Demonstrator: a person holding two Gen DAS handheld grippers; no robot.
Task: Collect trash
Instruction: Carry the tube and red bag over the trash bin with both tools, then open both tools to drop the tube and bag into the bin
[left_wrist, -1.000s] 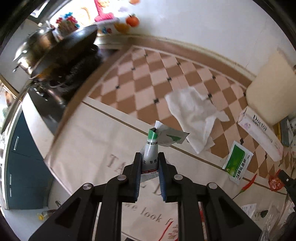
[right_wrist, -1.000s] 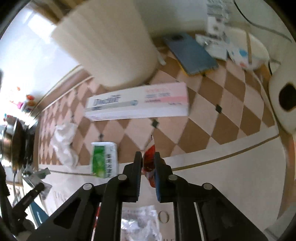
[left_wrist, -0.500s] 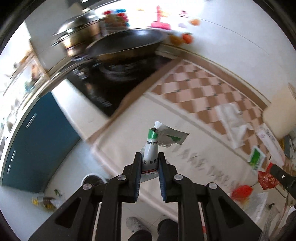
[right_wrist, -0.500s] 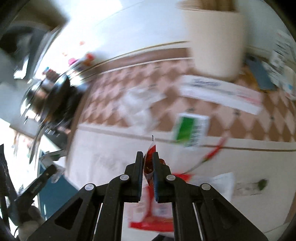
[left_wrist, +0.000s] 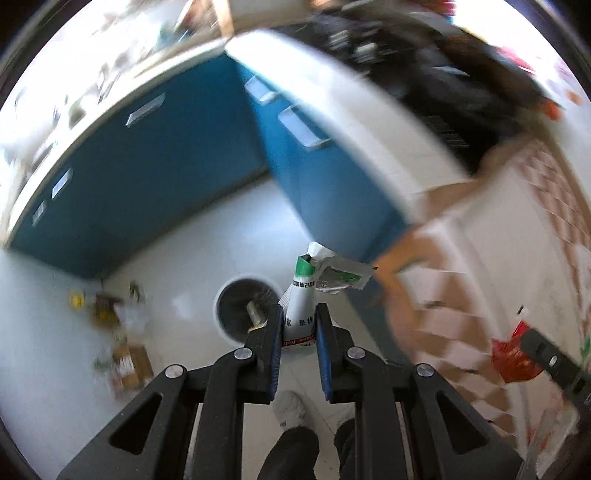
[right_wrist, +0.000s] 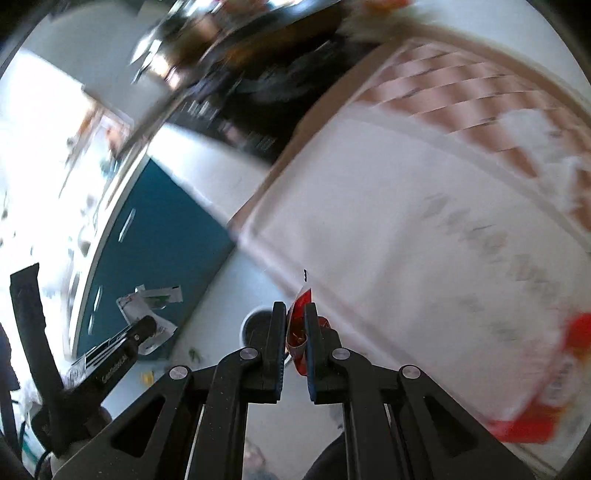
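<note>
Both grippers have swung away from the checkered tabletop and now look down over its edge at the floor, where half a second ago the stove and the cloth filled the views.

Between the left gripper's fingers sits a white tube with a green cap, clamped at its lower body, with a crumpled green-and-silver sachet pinched up beside the cap. Just past the fingertips, down on the white floor, stands a round trash bin, seen from above with something pale inside. The right gripper has its fingers closed on a red wrapper, which pokes up between them; the same bin shows just beside its left finger. Beyond lie blue cabinet fronts, scraps of litter on the floor, and the person's shoe below the left gripper.

Both views are smeared, so the hands appear to be travelling fast. The main risk is releasing while moving: the light sachet and wrapper would likely flutter wide of the bin's narrow mouth and join the litter already around it. The sachet, apparently only wedged against the tube, may slip out early. With both grippers converging on one small opening, they could also knock together.
</note>
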